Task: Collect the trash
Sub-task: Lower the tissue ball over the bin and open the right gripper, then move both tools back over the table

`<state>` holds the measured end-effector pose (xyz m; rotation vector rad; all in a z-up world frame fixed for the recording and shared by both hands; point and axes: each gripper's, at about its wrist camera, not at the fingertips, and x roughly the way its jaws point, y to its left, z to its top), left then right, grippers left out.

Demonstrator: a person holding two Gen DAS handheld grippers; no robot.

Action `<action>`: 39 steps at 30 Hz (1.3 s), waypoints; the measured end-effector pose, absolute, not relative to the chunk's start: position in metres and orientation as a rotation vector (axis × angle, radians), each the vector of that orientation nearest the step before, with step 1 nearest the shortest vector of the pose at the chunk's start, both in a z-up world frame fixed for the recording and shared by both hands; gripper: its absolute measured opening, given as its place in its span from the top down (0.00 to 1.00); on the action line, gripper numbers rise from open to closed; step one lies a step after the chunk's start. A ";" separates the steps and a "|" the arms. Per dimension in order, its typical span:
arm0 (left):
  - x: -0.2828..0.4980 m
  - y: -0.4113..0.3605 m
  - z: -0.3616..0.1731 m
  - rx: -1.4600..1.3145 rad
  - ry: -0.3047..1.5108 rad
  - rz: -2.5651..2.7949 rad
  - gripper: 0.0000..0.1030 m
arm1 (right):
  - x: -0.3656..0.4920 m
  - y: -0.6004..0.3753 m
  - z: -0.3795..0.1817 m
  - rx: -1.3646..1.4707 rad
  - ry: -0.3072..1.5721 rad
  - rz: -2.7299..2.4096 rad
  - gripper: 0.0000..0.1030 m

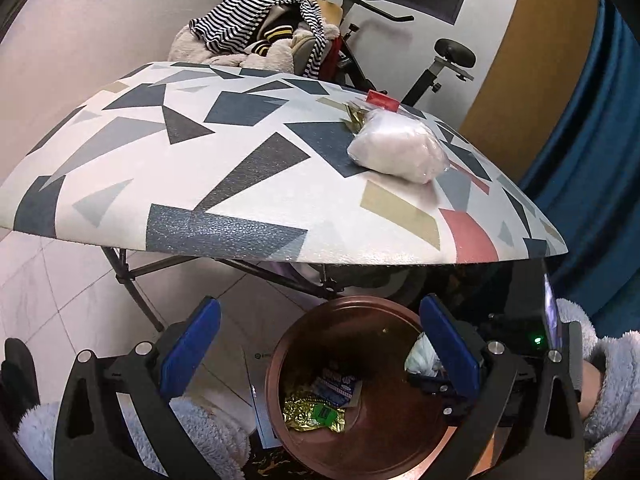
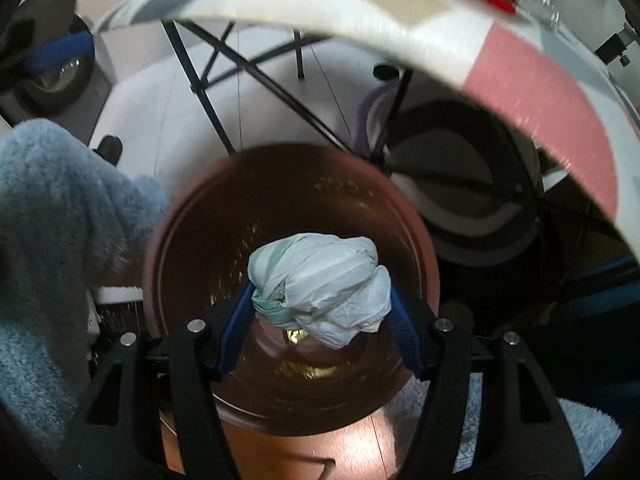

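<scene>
A brown round trash bin (image 1: 280, 420) stands on the floor below the table's front edge; a gold wrapper (image 1: 308, 416) and a blue packet (image 1: 336, 386) lie inside. My left gripper (image 1: 320, 356) is open and empty above the bin. My right gripper (image 2: 320, 312) is shut on a crumpled white and green tissue wad (image 2: 324, 280), held over the bin (image 2: 192, 248); the wad also shows in the left wrist view (image 1: 420, 354). On the table (image 1: 200, 168) lie a clear bag of white stuff (image 1: 400, 150), a gold wrapper (image 1: 356, 114) and a red packet (image 1: 382, 100).
The patterned folding table has black crossed legs (image 1: 132, 280). Behind it stand a chair piled with clothes (image 1: 260, 28) and an exercise bike (image 1: 440, 64). A blue curtain (image 1: 592, 160) hangs at right. A dark basket (image 2: 472, 184) sits under the table beside the bin.
</scene>
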<state>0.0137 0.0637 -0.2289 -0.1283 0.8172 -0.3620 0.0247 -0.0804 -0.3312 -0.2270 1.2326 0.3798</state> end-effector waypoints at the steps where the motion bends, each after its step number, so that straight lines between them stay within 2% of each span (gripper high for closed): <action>1: 0.014 0.064 -0.229 -0.128 0.819 -0.361 0.05 | 0.025 -0.081 -0.334 -0.231 1.245 0.371 0.39; 15: 0.013 0.061 -0.229 -0.109 0.820 -0.355 0.05 | 0.029 -0.089 -0.345 -0.216 1.274 0.297 0.36; 18: 0.012 0.063 -0.229 -0.112 0.817 -0.351 0.05 | 0.030 -0.095 -0.340 -0.193 1.252 0.276 0.26; 20: 0.012 0.064 -0.228 -0.114 0.813 -0.348 0.05 | 0.030 -0.100 -0.333 -0.166 1.218 0.264 0.17; 24: 0.011 0.066 -0.226 -0.117 0.802 -0.337 0.05 | 0.026 -0.112 -0.313 -0.098 1.121 0.250 0.09; 31: 0.013 0.065 -0.216 -0.105 0.768 -0.329 0.05 | 0.012 -0.142 -0.264 0.032 0.881 0.221 0.06; 39: 0.019 0.054 -0.194 -0.004 0.730 -0.326 0.05 | 0.011 -0.171 -0.230 0.101 0.753 0.157 0.05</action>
